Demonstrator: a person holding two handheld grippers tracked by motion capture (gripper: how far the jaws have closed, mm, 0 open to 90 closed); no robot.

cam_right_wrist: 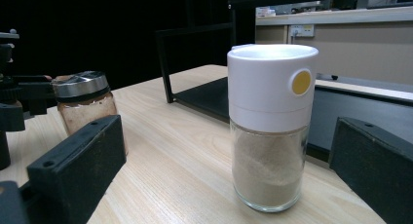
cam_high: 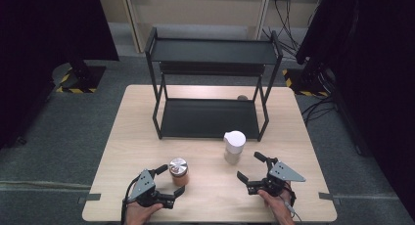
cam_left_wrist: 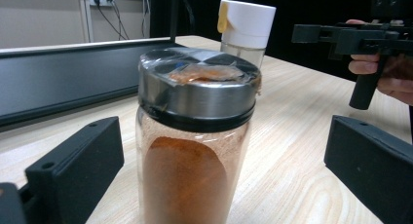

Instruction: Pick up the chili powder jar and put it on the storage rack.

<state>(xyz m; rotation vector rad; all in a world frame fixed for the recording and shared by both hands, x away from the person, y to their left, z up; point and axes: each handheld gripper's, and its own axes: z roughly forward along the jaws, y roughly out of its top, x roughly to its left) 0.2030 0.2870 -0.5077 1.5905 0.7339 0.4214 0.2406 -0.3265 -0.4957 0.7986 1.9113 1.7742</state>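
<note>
blk grippers [cam_high: 169,181] – grey plates, blk cables

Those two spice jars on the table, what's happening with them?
A person holds a gripper in each hand. The left gripper is open around the metal-lidded jar of orange-red powder, not yet squeezing it. The right gripper is open facing the white-capped shaker of pale powder. Both jars stand upright in front of the black shelf rack.

Worktop [cam_high: 147,137]: pale wood grain, matt.
Spice jar [cam_left_wrist: 195,151]: clear glass, shiny metal lid.
Shaker [cam_right_wrist: 270,126]: glass, smooth white plastic cap.
Rack [cam_high: 210,51]: matt black metal.
</note>
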